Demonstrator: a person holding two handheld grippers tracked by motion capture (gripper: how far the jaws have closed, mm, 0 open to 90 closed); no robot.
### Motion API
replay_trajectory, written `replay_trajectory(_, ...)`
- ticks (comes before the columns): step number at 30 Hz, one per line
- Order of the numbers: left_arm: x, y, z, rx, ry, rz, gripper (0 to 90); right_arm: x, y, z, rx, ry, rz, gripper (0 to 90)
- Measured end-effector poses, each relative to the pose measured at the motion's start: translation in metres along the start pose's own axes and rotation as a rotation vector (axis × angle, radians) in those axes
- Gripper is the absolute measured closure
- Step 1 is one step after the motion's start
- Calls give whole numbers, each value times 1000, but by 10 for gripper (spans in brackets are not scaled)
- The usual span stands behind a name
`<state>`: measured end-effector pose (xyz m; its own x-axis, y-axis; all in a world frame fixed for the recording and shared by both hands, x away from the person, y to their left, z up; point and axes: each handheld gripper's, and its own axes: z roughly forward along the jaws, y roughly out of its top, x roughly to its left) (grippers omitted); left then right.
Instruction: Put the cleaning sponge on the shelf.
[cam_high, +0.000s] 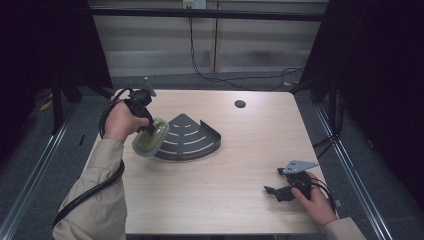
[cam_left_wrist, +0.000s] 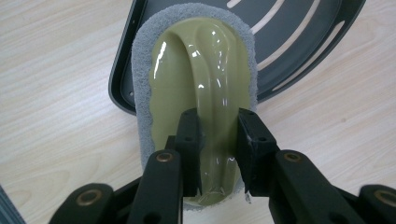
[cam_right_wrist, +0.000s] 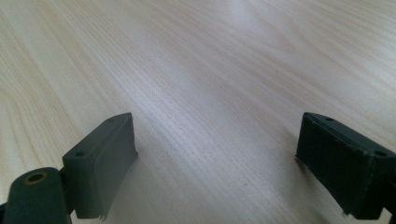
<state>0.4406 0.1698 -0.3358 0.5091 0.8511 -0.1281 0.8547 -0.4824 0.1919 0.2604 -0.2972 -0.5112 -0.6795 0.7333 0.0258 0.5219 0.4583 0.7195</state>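
The left hand-held gripper (cam_left_wrist: 218, 154) is seen clamped on the raised handle of an olive-green scrubbing brush (cam_left_wrist: 205, 93); in the left gripper view its two black jaws are pressed against either side of the glossy handle ridge, near the end of the brush closest to the camera. A grey scouring pad (cam_left_wrist: 142, 79) is fixed round the underside of the brush and shows as a fuzzy border along its edge. The brush is held over the near rim of a dark grey, fan-shaped corner rack (cam_left_wrist: 299, 42), whose slotted floor and low raised wall are visible beyond and beside it; whether the pad is touching the rack cannot be told. In the high view the left hand-held gripper (cam_high: 149, 131) is gripped by the person's left hand (cam_high: 120, 122) at the left side of the worktop (cam_high: 215, 200), with the brush (cam_high: 150, 137) tilted and overlapping the left corner of the rack (cam_high: 192, 137). A black cable is looped from this gripper down along the beige sleeve.

The right hand-held gripper (cam_right_wrist: 217, 163) is seen with its jaws spread wide apart and nothing between them but bare pale wood. In the high view it (cam_high: 272, 191) is rested low at the near right of the worktop, well apart from the rack, and is held by the right hand (cam_high: 315, 200). A small dark round hole (cam_high: 240, 104) is set in the far part of the worktop.
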Motion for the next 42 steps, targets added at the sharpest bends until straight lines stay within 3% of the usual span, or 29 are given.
replay_trajectory(42,-1,51,27,13,5,100,720,0,0,0,0,0,0,112)
